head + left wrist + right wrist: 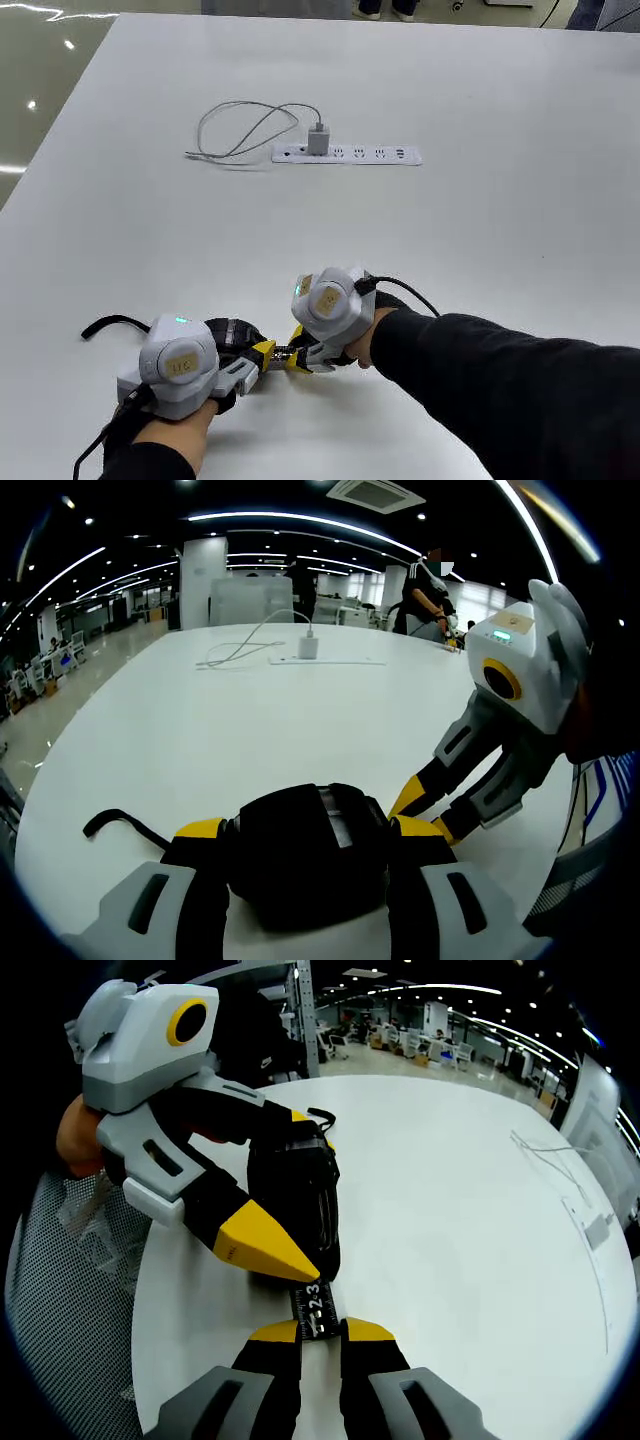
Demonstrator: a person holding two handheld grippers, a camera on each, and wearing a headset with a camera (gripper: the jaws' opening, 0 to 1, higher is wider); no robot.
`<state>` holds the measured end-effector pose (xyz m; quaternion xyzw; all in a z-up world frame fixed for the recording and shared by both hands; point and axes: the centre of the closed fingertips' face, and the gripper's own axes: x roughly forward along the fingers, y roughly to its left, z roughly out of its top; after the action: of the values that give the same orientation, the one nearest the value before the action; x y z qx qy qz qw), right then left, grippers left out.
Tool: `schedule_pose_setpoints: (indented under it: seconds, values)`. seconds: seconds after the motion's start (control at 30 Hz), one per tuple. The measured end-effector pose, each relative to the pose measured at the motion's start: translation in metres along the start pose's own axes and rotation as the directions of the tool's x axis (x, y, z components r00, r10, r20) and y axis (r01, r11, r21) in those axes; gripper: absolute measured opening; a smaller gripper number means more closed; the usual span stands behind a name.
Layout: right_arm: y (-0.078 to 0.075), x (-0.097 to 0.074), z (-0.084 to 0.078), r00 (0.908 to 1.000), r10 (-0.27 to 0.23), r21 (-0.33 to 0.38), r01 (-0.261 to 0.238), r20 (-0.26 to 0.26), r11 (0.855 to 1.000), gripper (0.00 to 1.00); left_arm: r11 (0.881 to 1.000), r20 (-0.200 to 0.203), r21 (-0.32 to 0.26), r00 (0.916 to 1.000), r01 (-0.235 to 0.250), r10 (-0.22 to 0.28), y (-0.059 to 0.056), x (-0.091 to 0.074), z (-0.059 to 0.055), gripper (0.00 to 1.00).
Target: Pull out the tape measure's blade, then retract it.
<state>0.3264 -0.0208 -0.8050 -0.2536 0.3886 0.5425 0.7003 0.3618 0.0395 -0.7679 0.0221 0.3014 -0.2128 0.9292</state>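
- Tape measure (300, 1195): black, chunky case lying on the white worktop (400, 80), by its near edge and toward the left side.
- A black wrist strap (110, 323) trails off the case toward the left edge and lies flat on the worktop.
- Blade (315, 1305): only a short stretch is out of the case. It's dark with light markings, and the numerals 2 and 3 are readable in the right gripper view.
- Left gripper (310, 827): jaws clamped on the case, one yellow tip on each side, case seated between them.
- Right gripper (320, 1330): jaws closed on the blade just beyond the case mouth, yellow tips pinching it from both sides. In the head view it sits just right of the left gripper, tips almost touching.
- Blade runs roughly straight between case and right jaws, low over the worktop.
- Far side of the worktop, well apart from the grippers: a white power strip (350, 154) with a white charger (318, 138) plugged in near its left end, and a grey cable (240, 130) looped to the left of it.
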Motion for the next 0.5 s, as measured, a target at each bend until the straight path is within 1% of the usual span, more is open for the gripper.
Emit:
schedule_pose_setpoints:
  seconds: [0.1,0.3,0.5]
  values:
    - [0.0009,0.0012,0.0012,1.0,0.005,-0.011,-0.005,-0.007,1.0,0.1,1.0,0.0,-0.001,1.0,0.003,-0.003,0.0,-0.0001,0.0,0.6]
    - [0.0016,0.0035,0.0032,1.0,0.002,0.01,-0.002,0.004,1.0,0.1,1.0,0.002,0.0,1.0,0.008,-0.008,0.0001,-0.0008,-0.0003,0.6]
    - [0.0023,0.0065,0.006,1.0,0.003,0.011,-0.003,0.004,1.0,0.1,1.0,0.001,-0.002,1.0,0.008,-0.008,0.0003,-0.0007,-0.0002,0.6]
